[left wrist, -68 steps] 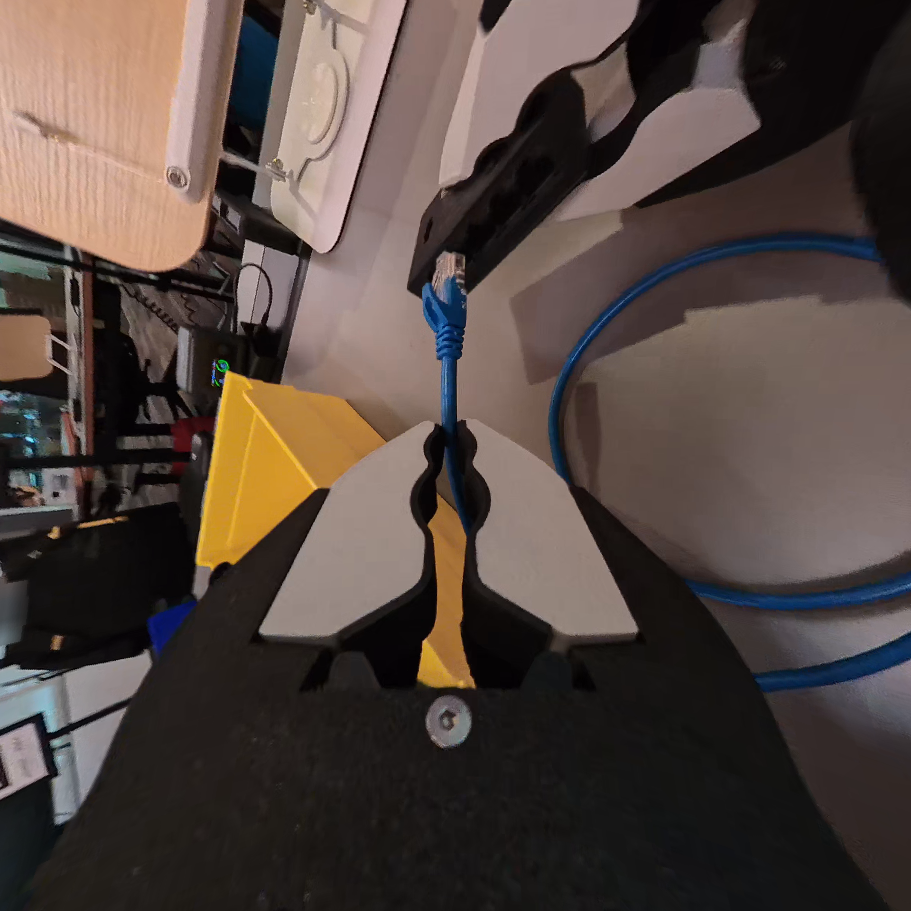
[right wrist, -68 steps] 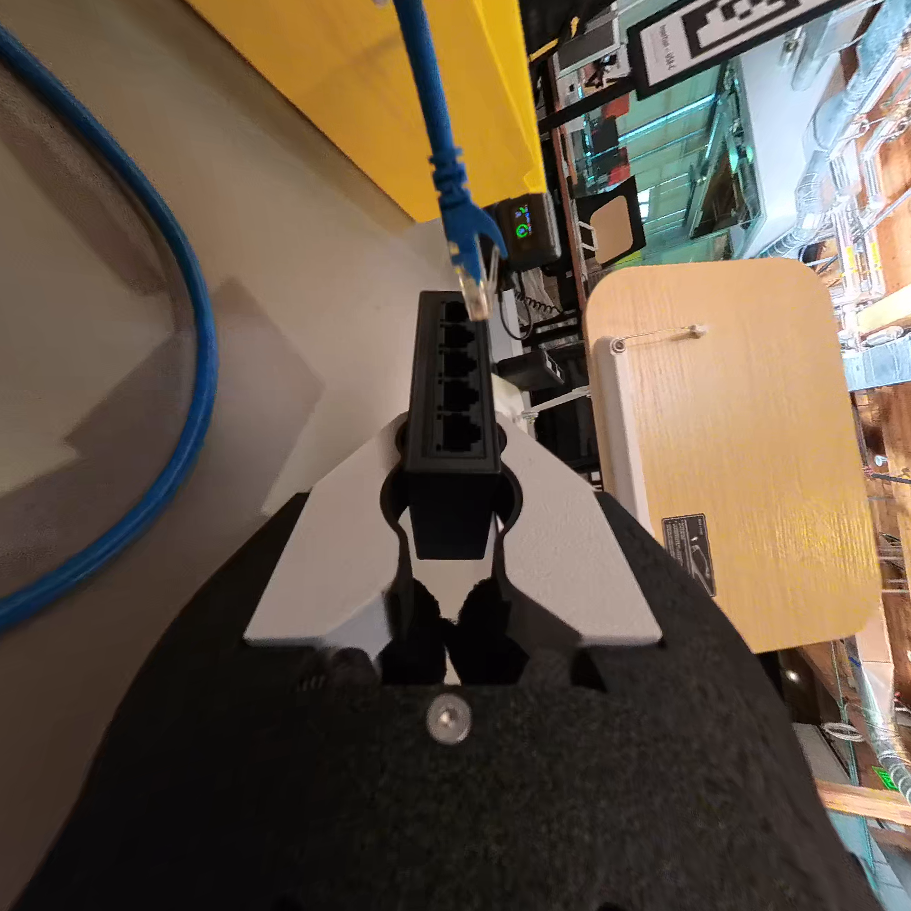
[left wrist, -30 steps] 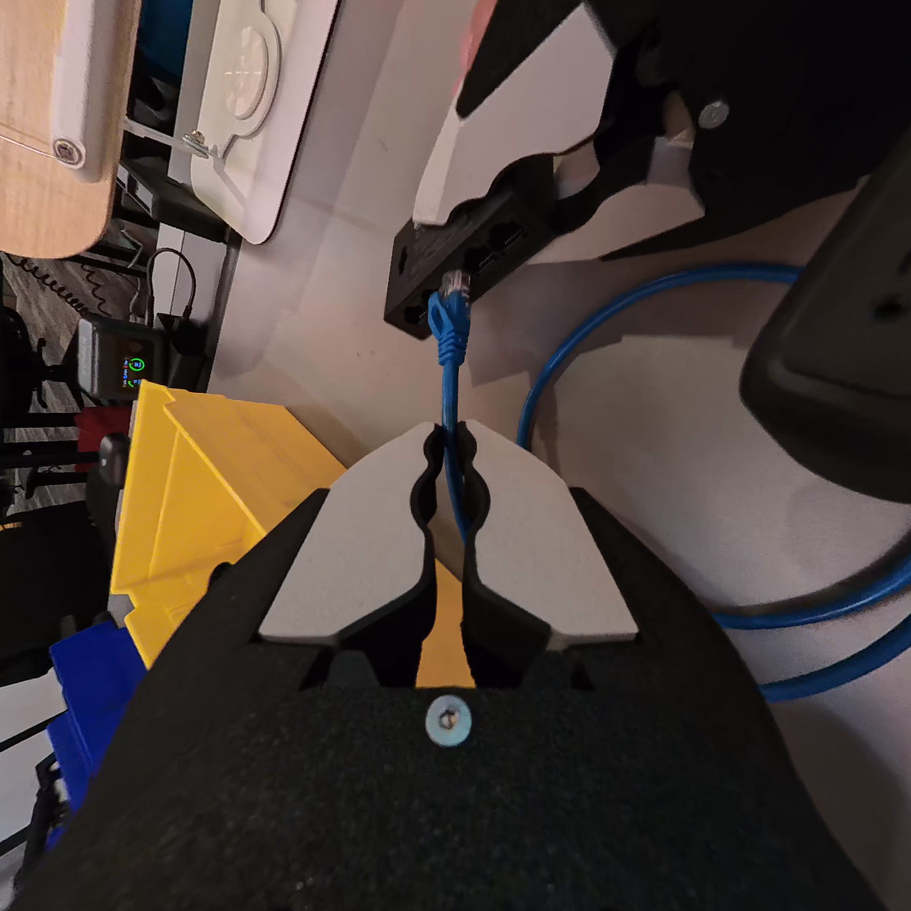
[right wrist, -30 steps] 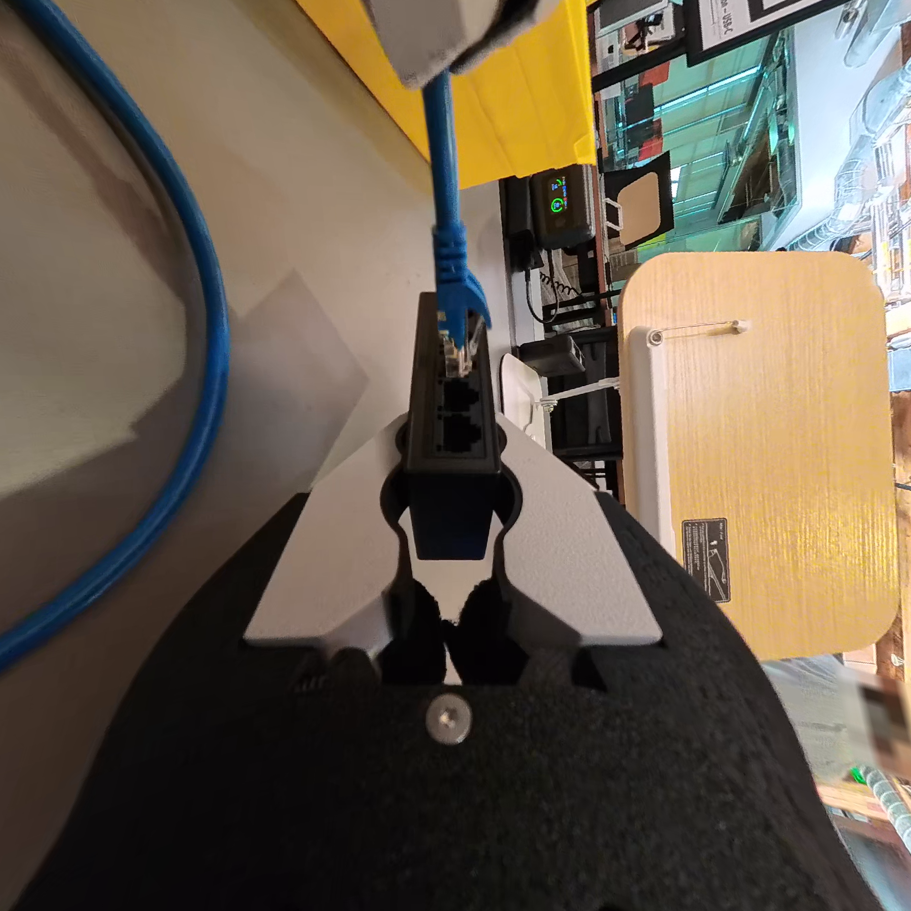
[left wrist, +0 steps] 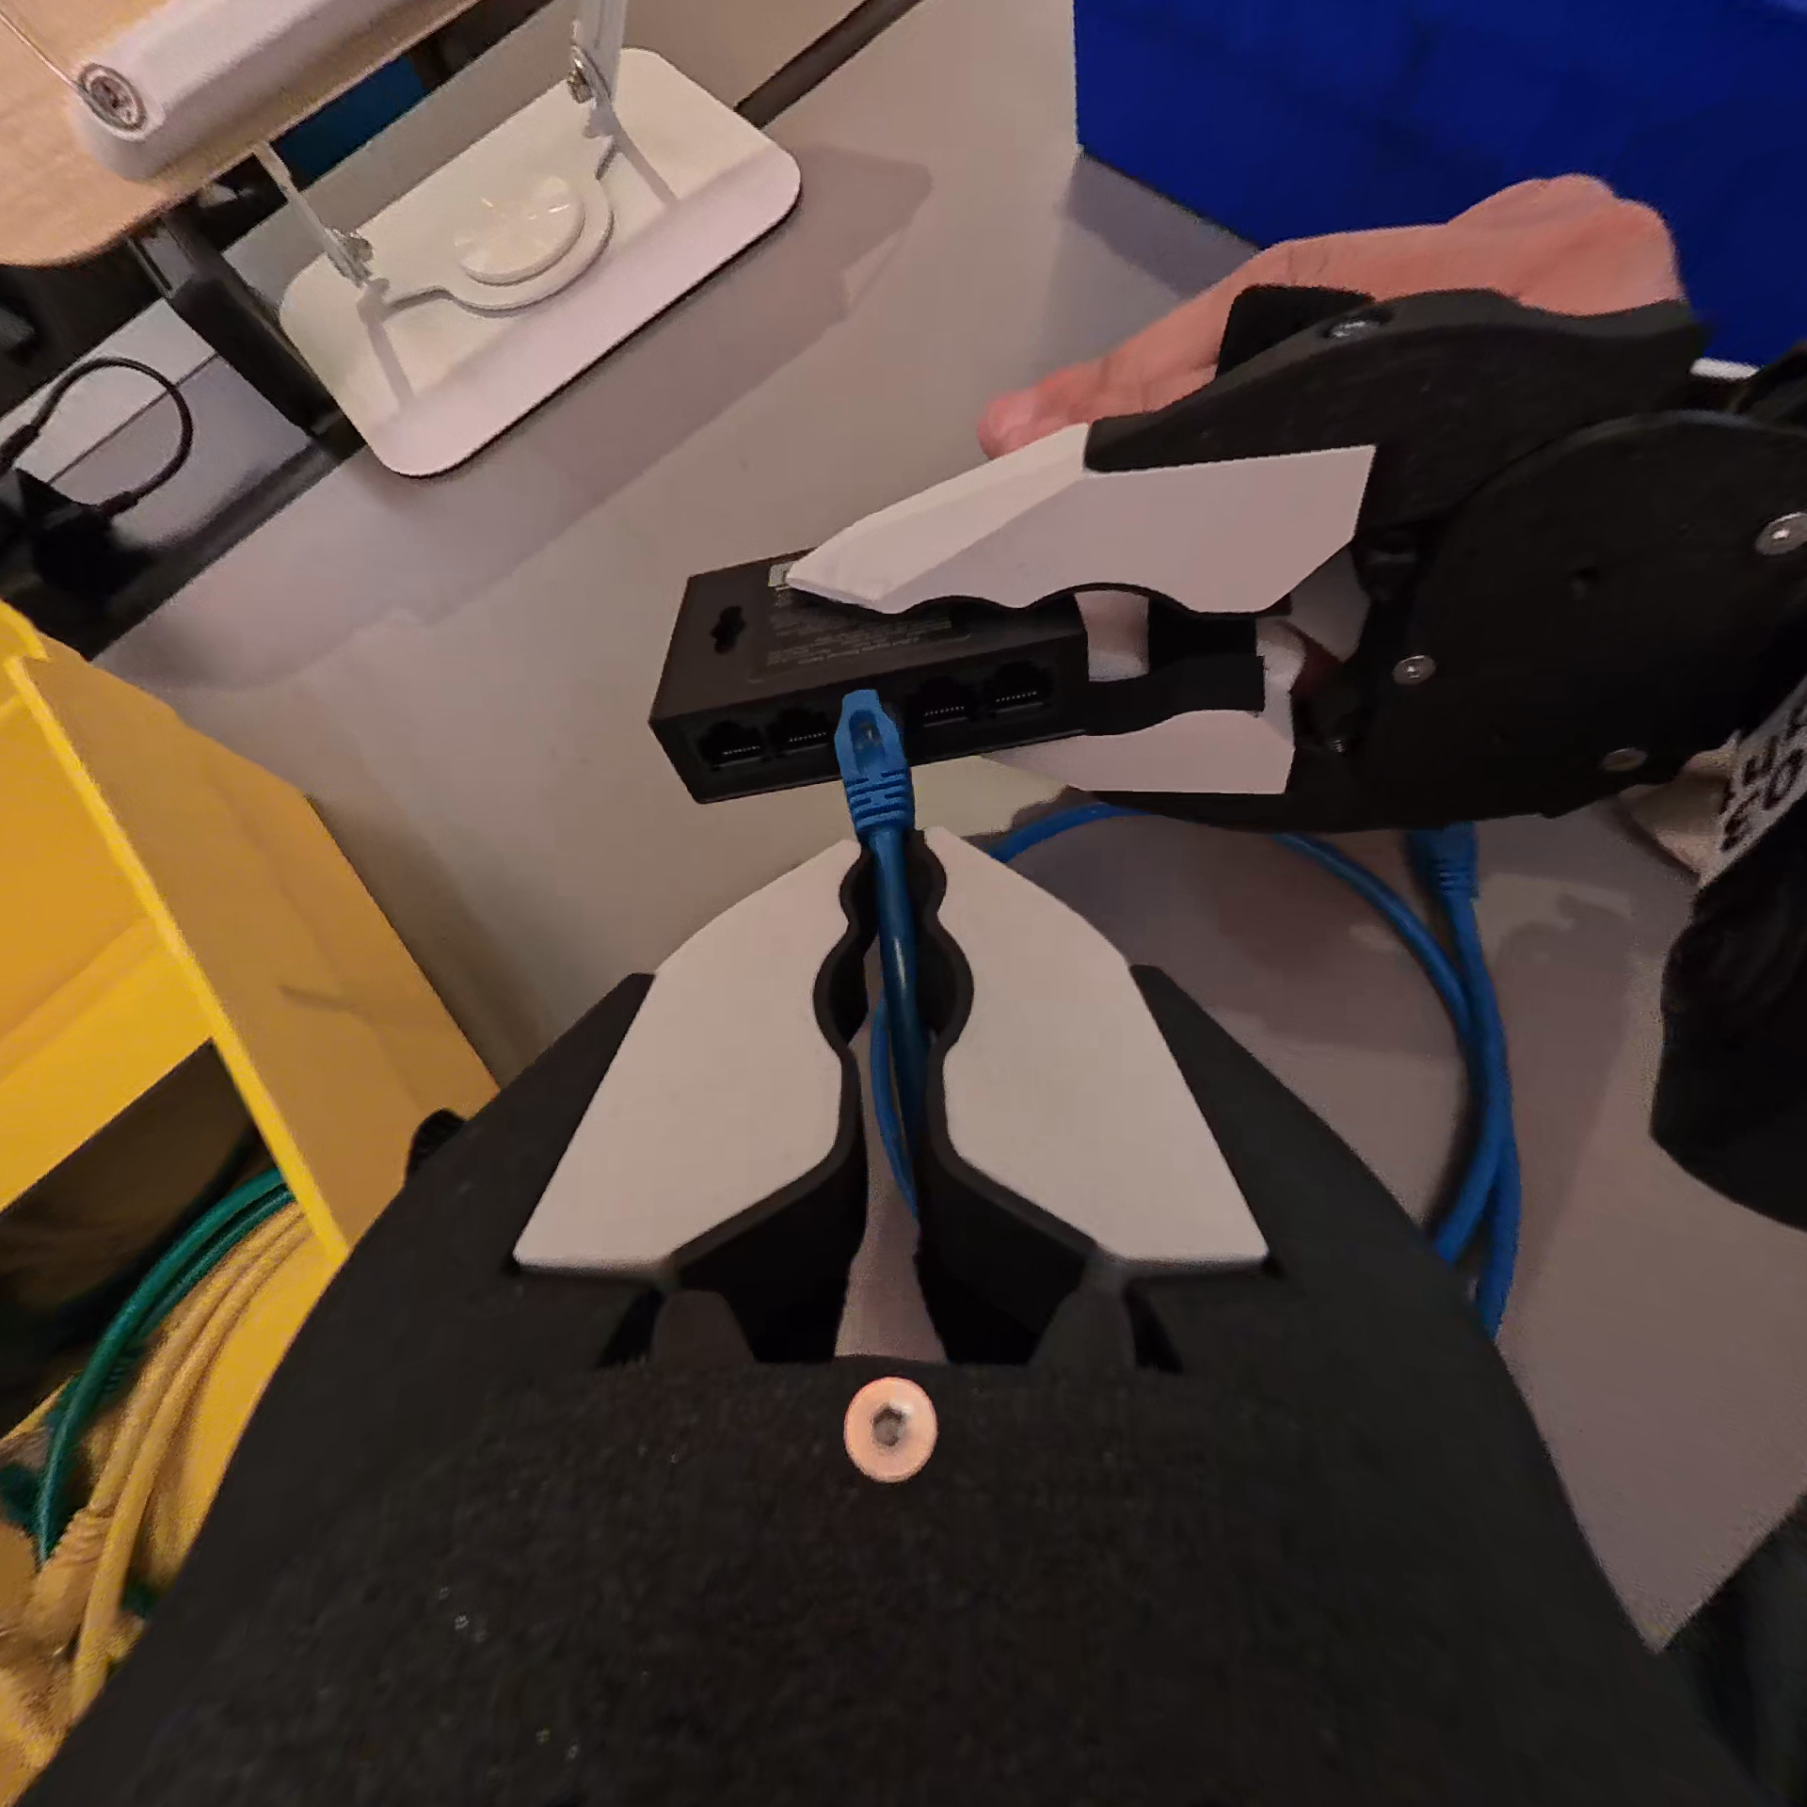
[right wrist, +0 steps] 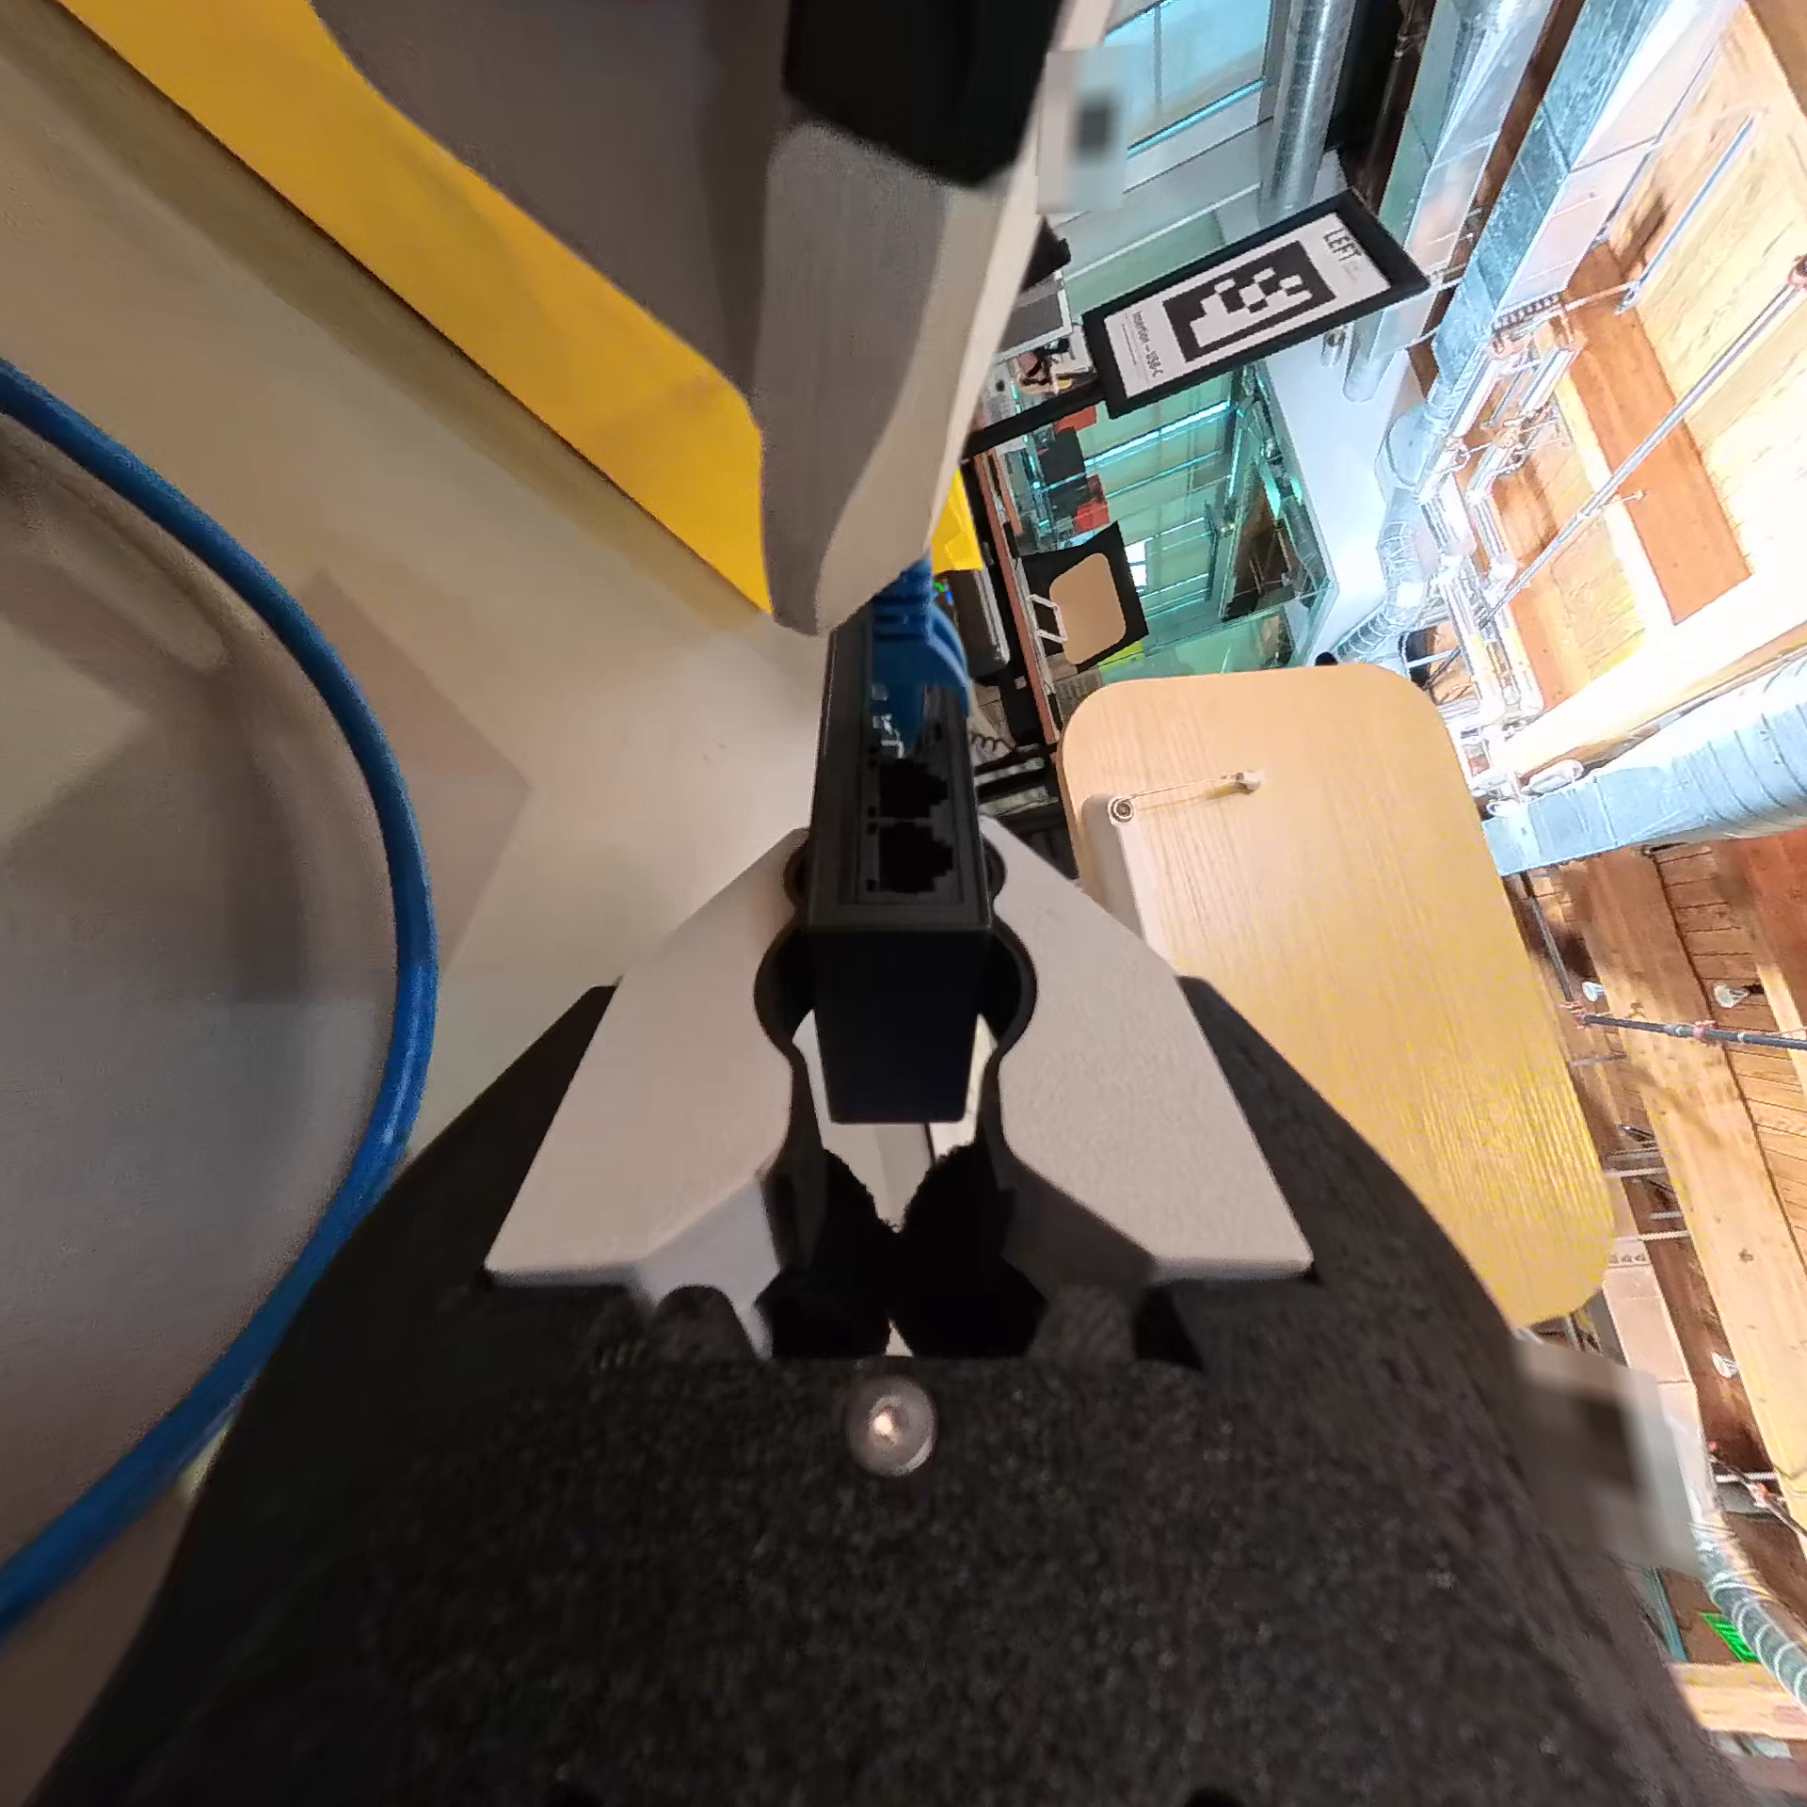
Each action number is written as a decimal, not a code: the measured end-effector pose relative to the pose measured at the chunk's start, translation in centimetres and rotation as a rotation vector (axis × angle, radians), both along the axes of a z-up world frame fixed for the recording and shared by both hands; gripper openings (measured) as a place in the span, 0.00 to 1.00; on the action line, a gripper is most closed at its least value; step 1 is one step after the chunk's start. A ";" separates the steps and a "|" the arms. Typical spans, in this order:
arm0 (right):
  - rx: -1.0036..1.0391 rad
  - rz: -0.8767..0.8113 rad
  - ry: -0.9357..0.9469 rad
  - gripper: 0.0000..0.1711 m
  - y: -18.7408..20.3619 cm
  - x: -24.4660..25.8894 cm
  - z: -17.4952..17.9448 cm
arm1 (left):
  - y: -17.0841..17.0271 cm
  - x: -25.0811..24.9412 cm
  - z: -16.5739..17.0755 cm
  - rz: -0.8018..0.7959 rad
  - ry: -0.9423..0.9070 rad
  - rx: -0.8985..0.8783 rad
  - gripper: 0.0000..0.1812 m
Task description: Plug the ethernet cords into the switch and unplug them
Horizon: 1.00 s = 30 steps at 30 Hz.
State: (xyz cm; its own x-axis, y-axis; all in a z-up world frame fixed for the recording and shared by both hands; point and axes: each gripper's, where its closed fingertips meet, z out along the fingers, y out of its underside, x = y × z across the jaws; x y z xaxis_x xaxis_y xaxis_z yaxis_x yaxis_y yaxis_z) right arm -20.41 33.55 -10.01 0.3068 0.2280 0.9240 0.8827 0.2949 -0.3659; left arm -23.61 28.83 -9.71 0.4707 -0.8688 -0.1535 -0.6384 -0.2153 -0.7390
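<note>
My left gripper (left wrist: pixel 892 860) is shut on a blue ethernet cord (left wrist: pixel 898 939) just behind its plug (left wrist: pixel 873 753). The plug sits in the middle port of a small black switch (left wrist: pixel 782 665). My right gripper (left wrist: pixel 831 675) is shut on the switch's right end and holds it above the grey table (left wrist: pixel 548 606). In the right wrist view the switch (right wrist: pixel 895 860) stands between my right gripper's tips (right wrist: pixel 895 870), with the blue plug (right wrist: pixel 909 655) in a port past two free ports. The left gripper's grey finger (right wrist: pixel 860 440) looms above it. The cord's loop (left wrist: pixel 1467 1027) lies on the table.
A yellow bin (left wrist: pixel 127 880) with yellow and green cords (left wrist: pixel 127 1320) stands at the left. A blue bin (left wrist: pixel 1418 98) is at the back right. A white stand base (left wrist: pixel 548 254) sits at the table's far edge. A hand (left wrist: pixel 1320 293) holds the right gripper. The grippers' ends are close to 6 cm from one another.
The left gripper has closed in on the switch and the blue plug has gone from just outside the ports into the middle one. Both views have rotated.
</note>
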 end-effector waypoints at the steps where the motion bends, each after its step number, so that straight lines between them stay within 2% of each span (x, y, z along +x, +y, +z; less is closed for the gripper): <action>1: 0.001 -0.004 -0.008 0.15 0.1 0.1 -0.1 | 0.1 0.0 -0.2 0.005 0.002 0.001 0.03; 5: -0.002 -0.012 -0.011 0.15 0.2 0.0 -0.4 | 0.5 0.0 -0.6 0.013 -0.026 0.006 0.02; 9: 0.025 0.056 0.080 0.16 -0.2 0.1 0.9 | -0.6 0.7 0.9 -0.039 -0.178 -0.094 0.03; 11: -0.013 0.039 0.138 0.16 -0.1 0.0 0.7 | -0.6 0.7 1.0 -0.016 -0.136 -0.061 0.03; 13: 0.053 -0.028 0.106 0.16 0.2 0.4 0.8 | -0.7 0.8 0.7 -0.003 -0.101 -0.045 0.03; 15: 0.026 -0.044 0.119 0.16 0.3 0.6 0.5 | -0.8 0.9 0.5 0.008 -0.106 -0.061 0.03; 24: -0.039 -0.035 0.079 0.16 0.4 0.1 -0.9 | -1.3 1.3 -0.6 -0.004 -0.076 -0.094 0.03; 30: -0.034 -0.033 0.086 0.16 0.5 0.1 -0.5 | -1.0 1.4 0.0 0.002 -0.087 -0.067 0.03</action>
